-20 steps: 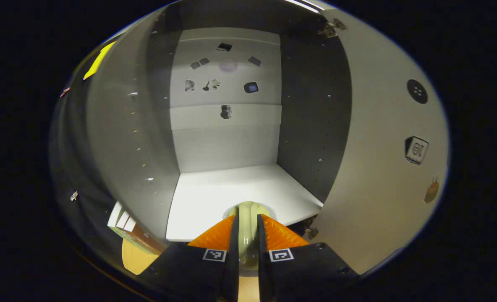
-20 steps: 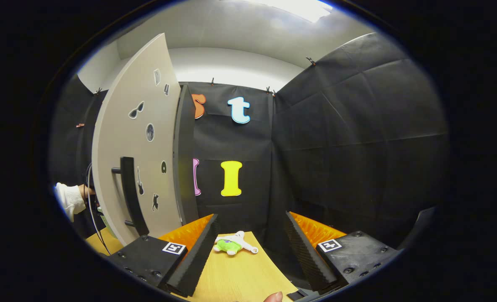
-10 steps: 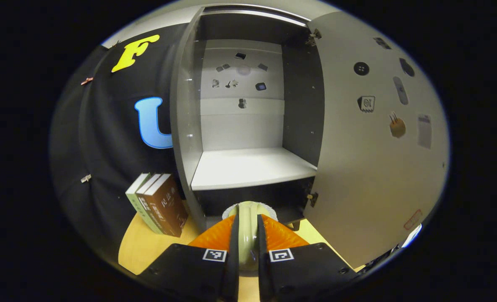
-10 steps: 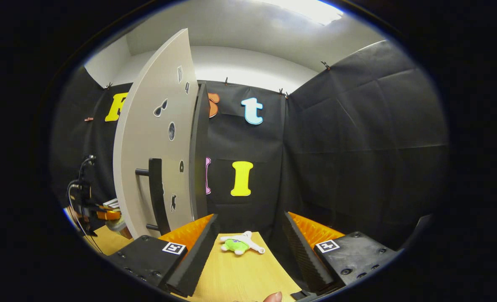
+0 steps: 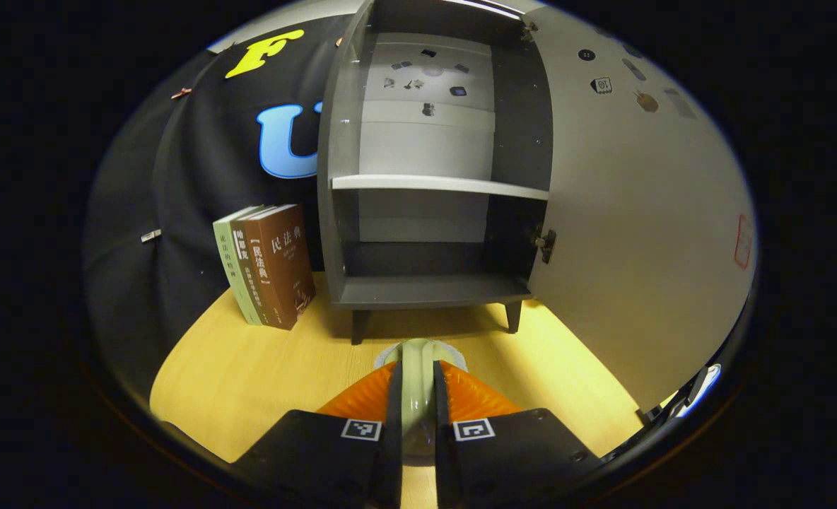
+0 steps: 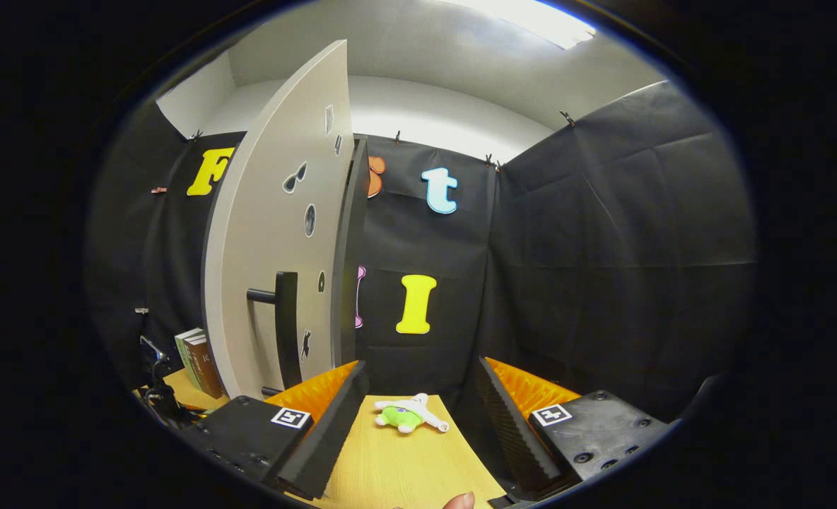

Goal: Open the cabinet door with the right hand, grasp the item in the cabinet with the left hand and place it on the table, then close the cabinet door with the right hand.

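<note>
left gripper (image 5: 416, 396): jaws clamp pale green item (image 5: 416, 367) | right gripper (image 6: 422, 417): jaws wide, plush toy (image 6: 408, 415) beyond | cabinet door (image 6: 277, 233) open

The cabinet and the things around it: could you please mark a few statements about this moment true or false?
1. The cabinet door is shut. False: it stands wide open.
2. The left claw grips a pale green item. True.
3. The books lie flat on the table. False: they stand upright beside the cabinet.
4. The right claw is open. True.
5. A soft toy lies on the table. True.
</note>
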Demonstrator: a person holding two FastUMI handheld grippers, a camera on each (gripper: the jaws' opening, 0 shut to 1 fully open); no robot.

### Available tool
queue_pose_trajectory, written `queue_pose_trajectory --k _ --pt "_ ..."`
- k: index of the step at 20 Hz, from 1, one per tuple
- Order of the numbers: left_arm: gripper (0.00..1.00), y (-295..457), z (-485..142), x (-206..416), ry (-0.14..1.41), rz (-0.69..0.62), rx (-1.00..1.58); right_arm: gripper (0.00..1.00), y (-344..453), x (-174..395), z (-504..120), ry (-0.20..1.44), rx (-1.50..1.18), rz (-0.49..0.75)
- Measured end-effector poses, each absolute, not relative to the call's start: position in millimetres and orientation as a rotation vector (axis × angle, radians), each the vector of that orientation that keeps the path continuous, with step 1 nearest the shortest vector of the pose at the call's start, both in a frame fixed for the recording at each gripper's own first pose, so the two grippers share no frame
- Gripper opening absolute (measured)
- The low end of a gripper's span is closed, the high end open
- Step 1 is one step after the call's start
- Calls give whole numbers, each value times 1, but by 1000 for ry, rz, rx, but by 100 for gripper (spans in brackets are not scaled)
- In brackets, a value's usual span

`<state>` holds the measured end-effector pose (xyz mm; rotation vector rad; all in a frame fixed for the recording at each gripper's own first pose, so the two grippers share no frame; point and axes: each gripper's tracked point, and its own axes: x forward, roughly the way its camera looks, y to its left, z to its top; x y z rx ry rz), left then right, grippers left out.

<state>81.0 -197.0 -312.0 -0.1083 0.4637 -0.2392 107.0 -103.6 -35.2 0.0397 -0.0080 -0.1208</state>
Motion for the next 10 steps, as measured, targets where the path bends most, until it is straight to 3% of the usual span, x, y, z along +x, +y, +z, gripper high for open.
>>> queue_pose_trajectory --k 10 --pt "23 -212 -405 61 523 -214 -95 98 -108 121 -49 29 15 -113"
